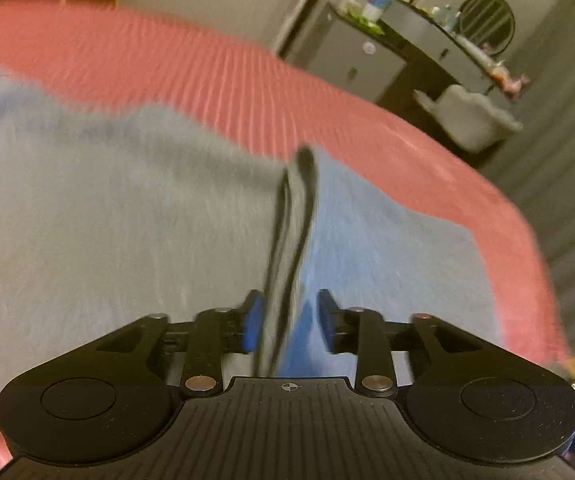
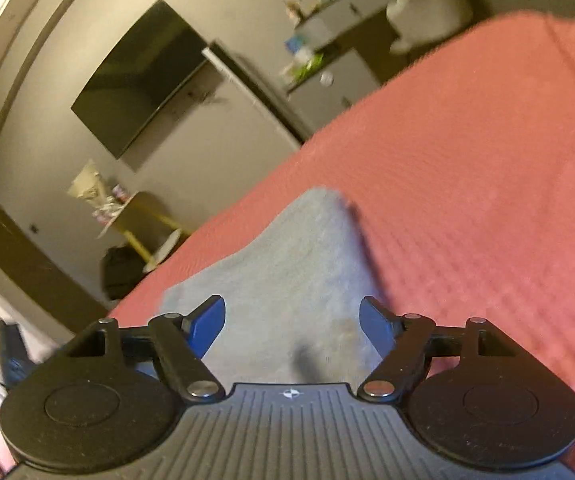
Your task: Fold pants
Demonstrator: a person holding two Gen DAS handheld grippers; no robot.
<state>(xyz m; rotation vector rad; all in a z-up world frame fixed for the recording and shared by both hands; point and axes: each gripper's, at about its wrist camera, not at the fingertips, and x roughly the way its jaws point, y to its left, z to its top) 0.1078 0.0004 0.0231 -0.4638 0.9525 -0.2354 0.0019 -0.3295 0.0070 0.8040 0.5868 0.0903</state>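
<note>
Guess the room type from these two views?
Most likely a bedroom: the grey pants lie on a bed with a pink ribbed bedspread, a wall-mounted TV hangs opposite, and a cluttered dresser with a round mirror stands beside it.

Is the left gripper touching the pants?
Cannot tell. In the blurred left wrist view, a fold of the pants runs between the left gripper jaws; contact unclear.

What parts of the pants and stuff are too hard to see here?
1. Pants, left wrist view: blurred by motion, cut off by the left edge, near part hidden behind the left gripper.
2. Whether that gripper pinches the dark fold: blur hides it.
3. Pants, right wrist view: near end hidden under the open right gripper.
4. Bottles on the dresser: too small.
</note>
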